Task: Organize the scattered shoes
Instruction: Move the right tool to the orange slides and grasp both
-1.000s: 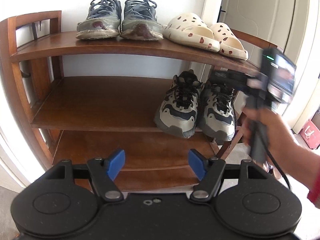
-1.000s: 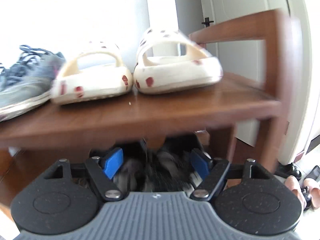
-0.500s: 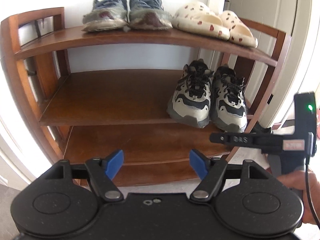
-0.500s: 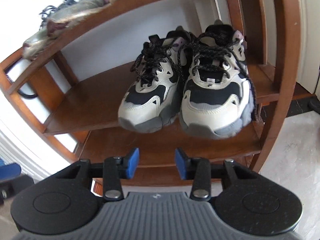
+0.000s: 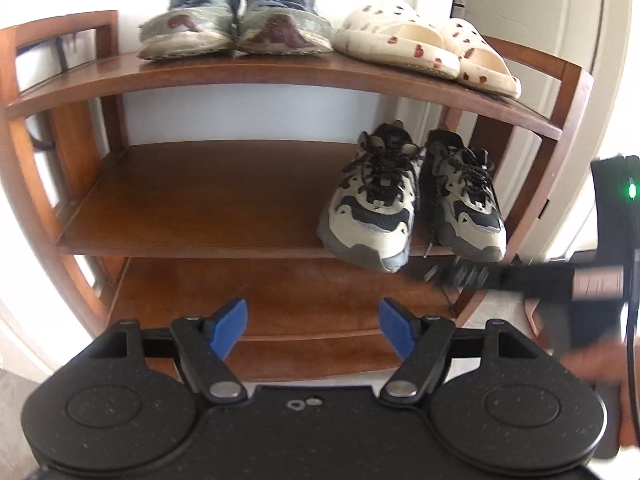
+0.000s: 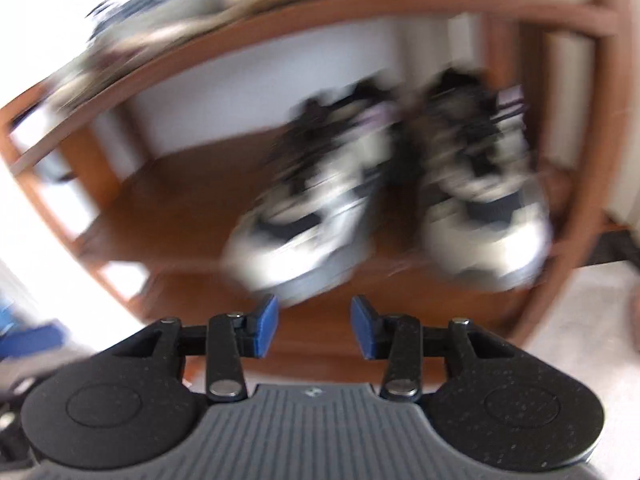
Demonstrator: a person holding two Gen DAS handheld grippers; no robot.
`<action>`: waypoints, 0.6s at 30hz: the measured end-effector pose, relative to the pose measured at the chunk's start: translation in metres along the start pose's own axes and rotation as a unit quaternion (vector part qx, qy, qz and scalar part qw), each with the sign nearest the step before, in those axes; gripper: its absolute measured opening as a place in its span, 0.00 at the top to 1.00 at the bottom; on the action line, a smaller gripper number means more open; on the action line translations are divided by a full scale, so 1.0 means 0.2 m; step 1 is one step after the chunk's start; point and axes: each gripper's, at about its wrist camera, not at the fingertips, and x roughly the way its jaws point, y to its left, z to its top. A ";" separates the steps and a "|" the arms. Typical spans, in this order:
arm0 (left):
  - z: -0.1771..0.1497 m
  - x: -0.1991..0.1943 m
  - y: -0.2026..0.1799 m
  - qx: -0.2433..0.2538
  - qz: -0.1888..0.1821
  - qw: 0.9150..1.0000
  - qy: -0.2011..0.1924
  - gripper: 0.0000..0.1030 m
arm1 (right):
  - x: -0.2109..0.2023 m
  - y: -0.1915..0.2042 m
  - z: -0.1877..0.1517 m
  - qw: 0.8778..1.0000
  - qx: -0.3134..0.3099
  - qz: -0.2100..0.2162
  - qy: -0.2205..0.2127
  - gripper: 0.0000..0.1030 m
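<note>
A wooden shoe rack with three curved shelves is seen head-on from the left wrist camera. On the top shelf, a pair of worn grey-blue sneakers is set side by side with toes pointing outward, and a pair of cream slides with red spots is placed just beside them on the right. On the middle shelf, toward its right end, a pair of beige and black sneakers is stood side by side, the toes overhanging the front edge slightly; the left part of that shelf is shown as bare wood. The left gripper is held low in front of the bottom shelf, its blue-padded fingers spread wide with nothing between them. At the right edge of this view the body of the right gripper is seen, blurred, with a green light lit on it, below and to the right of the beige and black pair. In the right wrist view, heavily blurred, the right gripper is pointed at the beige and black sneakers from just in front of the middle shelf; its fingers are parted moderately and nothing is gripped.
</note>
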 end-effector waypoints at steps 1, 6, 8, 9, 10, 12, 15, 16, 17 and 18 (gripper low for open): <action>0.01 -0.02 0.01 0.000 0.007 1.000 -0.002 0.29 | 0.03 0.02 0.00 1.000 0.000 0.018 0.001 0.56; 0.02 -0.05 0.06 0.002 0.034 0.999 -0.001 0.29 | 0.23 0.05 0.03 0.997 0.025 0.069 0.005 0.60; 0.03 -0.05 0.07 -0.002 0.043 0.999 0.000 0.29 | 0.24 0.04 0.05 0.998 0.033 0.054 -0.001 0.62; 0.03 -0.05 0.08 -0.007 0.048 0.999 0.000 0.29 | 0.23 0.04 0.06 0.999 0.030 0.032 -0.011 0.62; 0.03 -0.06 0.08 -0.012 0.050 0.999 -0.001 0.29 | 0.21 0.04 0.06 0.999 0.031 0.016 -0.020 0.62; 0.03 -0.06 0.09 -0.021 0.053 0.998 0.000 0.29 | 0.16 -0.03 0.07 0.998 0.049 -0.029 -0.038 0.57; 0.02 -0.07 0.11 -0.034 0.053 0.998 -0.002 0.29 | 0.11 -0.11 0.07 0.996 0.075 -0.039 -0.034 0.57; 0.01 -0.07 0.11 -0.036 0.052 0.998 -0.004 0.29 | 0.09 -0.11 0.06 0.996 0.072 -0.037 -0.033 0.57; 0.00 -0.08 0.12 -0.039 0.051 0.998 -0.006 0.28 | 0.07 -0.08 0.04 0.998 0.051 -0.033 -0.029 0.57; -0.02 -0.09 0.14 -0.041 0.052 0.998 -0.007 0.28 | 0.05 -0.04 0.01 0.999 0.036 -0.025 -0.021 0.56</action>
